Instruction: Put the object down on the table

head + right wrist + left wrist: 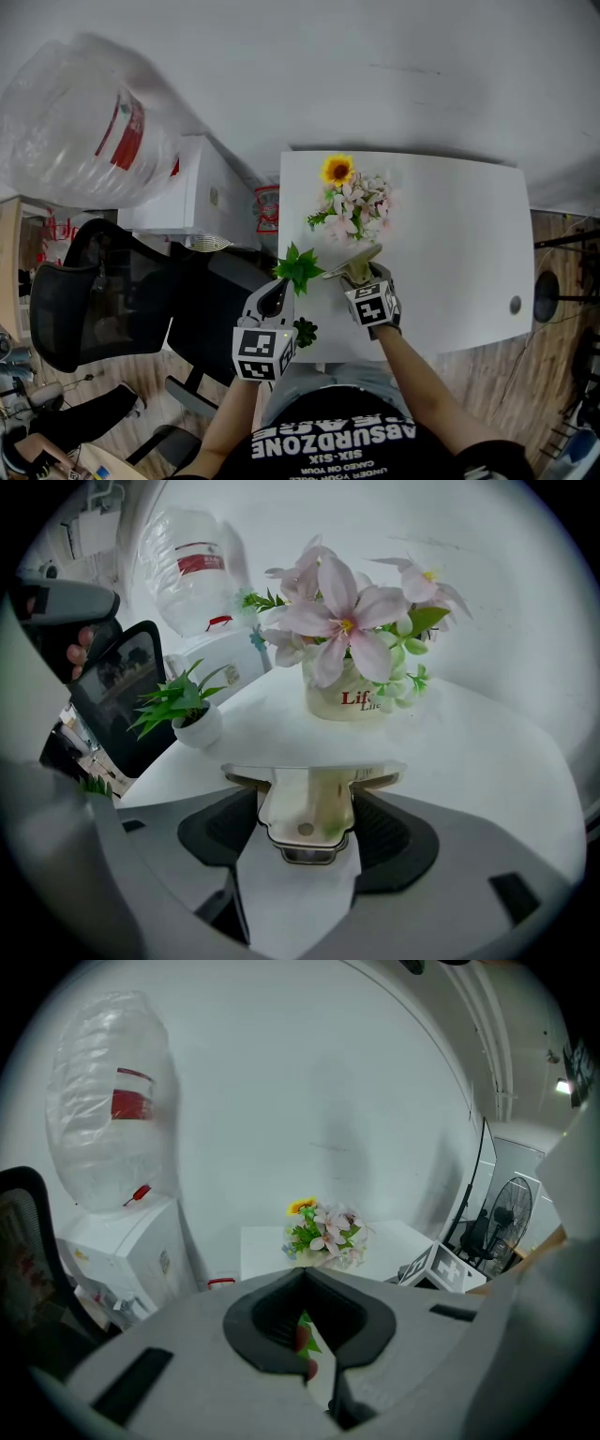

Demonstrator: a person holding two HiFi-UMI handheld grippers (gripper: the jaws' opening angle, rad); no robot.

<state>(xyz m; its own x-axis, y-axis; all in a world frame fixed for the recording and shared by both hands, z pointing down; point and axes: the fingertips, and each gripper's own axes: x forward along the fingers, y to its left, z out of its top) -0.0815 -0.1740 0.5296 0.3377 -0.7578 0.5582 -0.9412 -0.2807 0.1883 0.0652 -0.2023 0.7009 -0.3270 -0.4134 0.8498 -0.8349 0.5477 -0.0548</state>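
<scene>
My right gripper (362, 278) is shut on a flat metal tool (309, 810), whose wide front edge (353, 260) hangs just above the white table (450, 234) near its front edge. Just beyond it stands a pot of pink flowers with a sunflower (352, 201), seen close up as a cream pot (345, 697). A small green plant in a white pot (187, 719) sits at the table's left edge (298, 267). My left gripper (275, 298) hovers off the table's left front corner with its jaws together (305, 1335). A green leaf shows through the slit.
A second small green plant (305, 331) shows beside the left gripper's cube. Left of the table stand a water dispenser (192, 197) with a large bottle (84, 122) and a black office chair (112, 300). A fan (511, 1213) stands to the right.
</scene>
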